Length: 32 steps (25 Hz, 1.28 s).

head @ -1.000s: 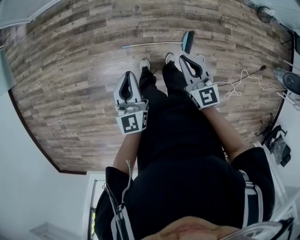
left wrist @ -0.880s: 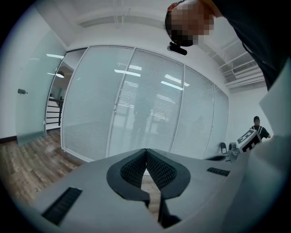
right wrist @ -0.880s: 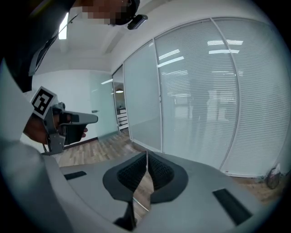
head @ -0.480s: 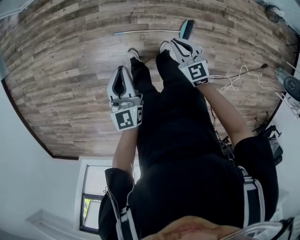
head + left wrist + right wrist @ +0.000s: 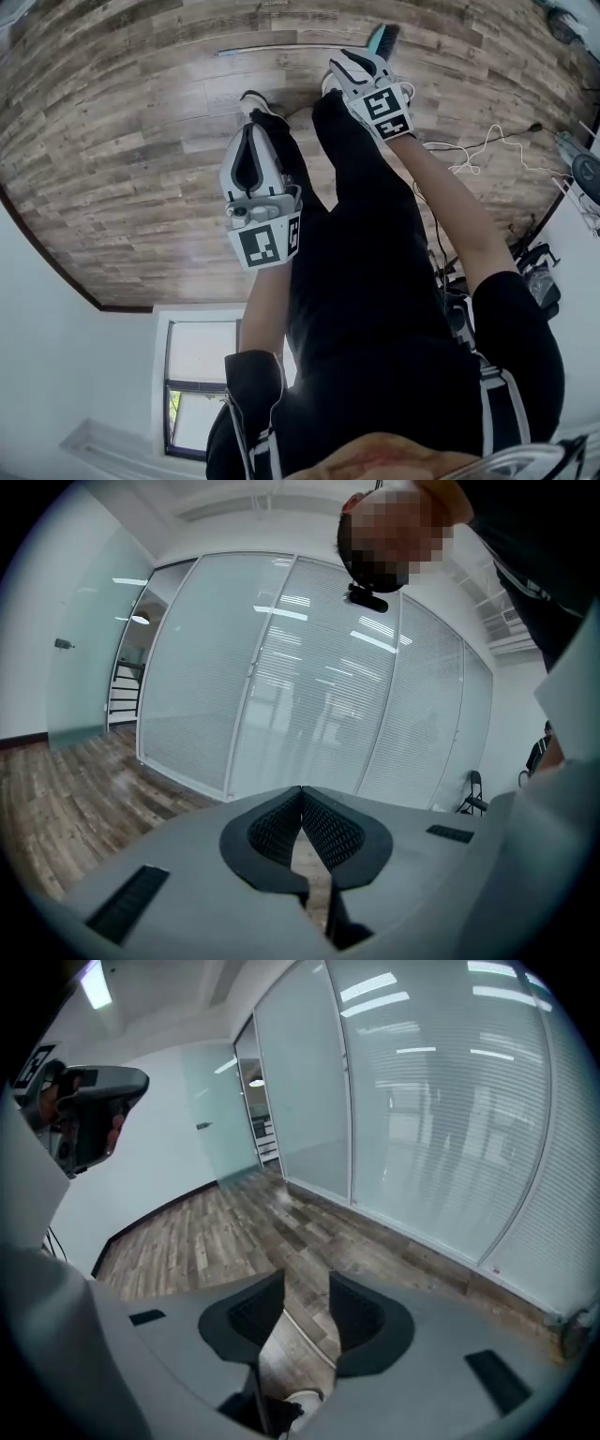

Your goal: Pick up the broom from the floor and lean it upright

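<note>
Reach under way: the right gripper (image 5: 347, 58), jaws opening around nothing yet, hangs near the broom (image 5: 281, 47) lying flat along the frame's top edge, and must next straddle its handle, while the left gripper (image 5: 249, 131) idles mid-frame, jaws pressed together, empty.

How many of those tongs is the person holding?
2. The left tongs hang shut over the wooden floor. The right tongs, jaws opening with nothing between them, point down toward the broom lying there. None seem hidden.
</note>
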Available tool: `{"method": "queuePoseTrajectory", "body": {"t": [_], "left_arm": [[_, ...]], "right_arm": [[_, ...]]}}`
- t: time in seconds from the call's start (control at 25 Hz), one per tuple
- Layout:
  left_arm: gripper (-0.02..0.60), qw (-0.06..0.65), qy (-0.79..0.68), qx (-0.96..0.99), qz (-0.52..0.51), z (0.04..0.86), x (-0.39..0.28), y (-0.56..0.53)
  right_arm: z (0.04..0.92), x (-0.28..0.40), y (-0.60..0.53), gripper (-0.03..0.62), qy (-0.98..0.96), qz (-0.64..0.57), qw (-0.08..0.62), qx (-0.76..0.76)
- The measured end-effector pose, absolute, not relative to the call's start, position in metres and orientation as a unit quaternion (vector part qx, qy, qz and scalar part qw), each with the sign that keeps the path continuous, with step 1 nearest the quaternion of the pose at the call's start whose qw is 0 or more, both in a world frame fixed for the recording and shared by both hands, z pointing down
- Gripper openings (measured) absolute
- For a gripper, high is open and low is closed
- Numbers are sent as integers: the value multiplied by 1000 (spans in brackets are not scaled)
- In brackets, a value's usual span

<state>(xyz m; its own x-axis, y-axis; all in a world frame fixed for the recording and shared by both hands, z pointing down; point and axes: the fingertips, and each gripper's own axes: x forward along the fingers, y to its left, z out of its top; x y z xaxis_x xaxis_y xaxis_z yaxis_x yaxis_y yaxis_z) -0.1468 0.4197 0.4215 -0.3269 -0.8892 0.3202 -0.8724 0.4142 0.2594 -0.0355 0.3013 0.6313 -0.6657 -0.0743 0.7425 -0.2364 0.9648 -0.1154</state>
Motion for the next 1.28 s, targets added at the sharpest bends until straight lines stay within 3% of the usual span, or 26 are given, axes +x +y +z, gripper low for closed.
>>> {"method": "queuePoseTrajectory", "body": {"t": [0.04, 0.4, 0.56, 1.28], "left_arm": [[20, 213, -811, 545, -18, 433, -147, 422], [20, 237, -808, 539, -9, 556, -183, 435], [20, 212, -814, 540, -8, 575, -194, 427], [20, 230, -804, 549, -14, 714, -168, 421]], "right_arm": [[651, -32, 302, 147, -899, 111, 414, 92], [824, -15, 304, 147, -859, 112, 486, 119], [872, -10, 316, 147, -856, 81, 505, 81], [1059, 3, 338, 147, -820, 35, 571, 1]]}}
